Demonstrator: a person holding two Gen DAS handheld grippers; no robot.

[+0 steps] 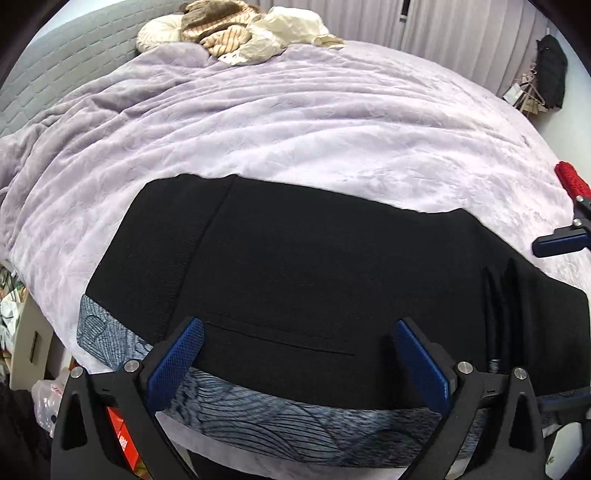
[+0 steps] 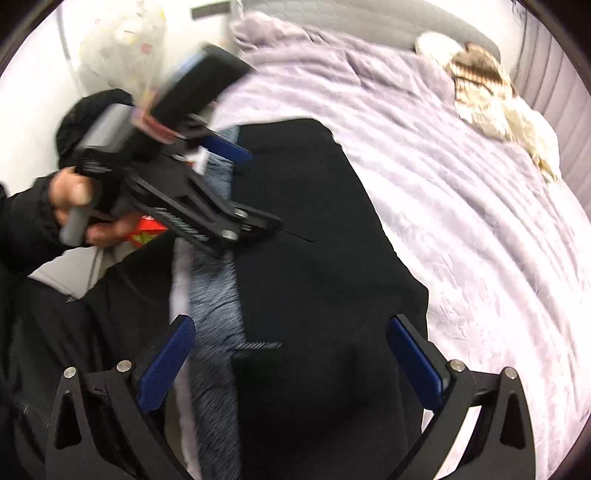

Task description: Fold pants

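Black pants (image 1: 314, 266) lie folded flat on the lavender bed cover (image 1: 295, 122), with a grey-blue patterned band (image 1: 258, 410) showing along their near edge. My left gripper (image 1: 299, 354) hovers open over that near edge, nothing between its blue pads. At the right rim of the left wrist view, one blue pad (image 1: 559, 242) of the right gripper pokes in over the bed. In the right wrist view, my right gripper (image 2: 291, 362) is open above the pants (image 2: 325, 266) and the patterned band (image 2: 214, 295). A hand (image 2: 70, 199) holds the left gripper (image 2: 243, 184), open, over the pants' far end.
Pillows and striped fabric (image 1: 229, 29) are piled at the head of the bed by a grey headboard (image 1: 55, 66). A black garment (image 1: 552, 70) hangs at the far right near curtains. Plastic bags and clutter (image 1: 48, 398) lie beside the bed's left edge.
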